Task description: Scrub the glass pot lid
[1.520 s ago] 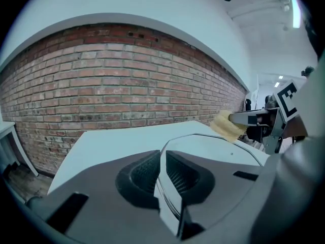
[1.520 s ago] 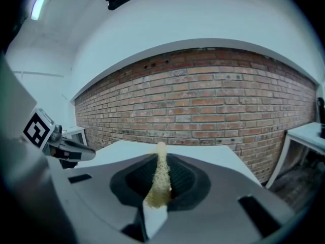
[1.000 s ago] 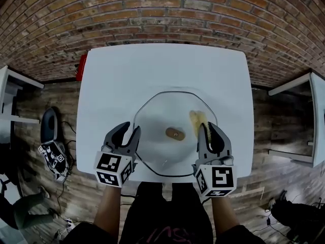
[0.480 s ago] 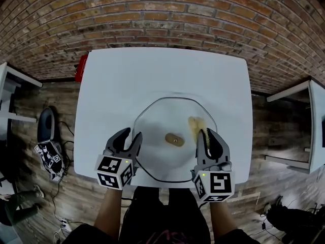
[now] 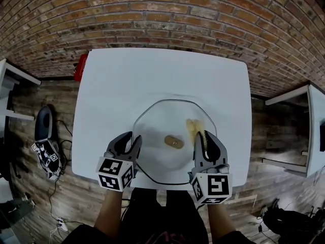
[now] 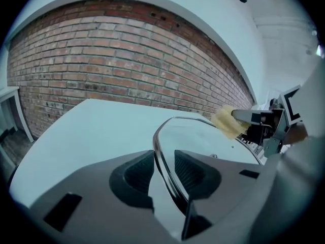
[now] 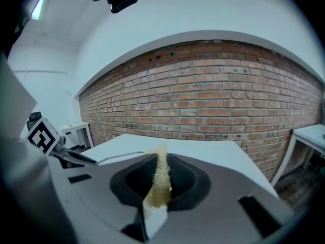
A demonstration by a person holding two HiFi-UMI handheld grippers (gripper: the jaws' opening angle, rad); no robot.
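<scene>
A glass pot lid with a metal rim and a brown knob sits on the white table, near its front edge. My left gripper straddles the lid's left rim. Its jaws are closing, and a narrow gap still shows beside the rim. My right gripper is shut on a thin yellow sponge, which rests over the right part of the lid. The right gripper view shows the sponge squeezed edge-on between the pads. From the left gripper view the sponge hangs above the lid's far side.
A red object lies at the table's back left corner. A brick wall stands behind the table. White furniture stands at both sides. On the wooden floor at the left lie a marked device and cables.
The view has shifted a little, so the table and lid sit lower in the picture. Both grippers keep their places at the lid's left and right sides.
</scene>
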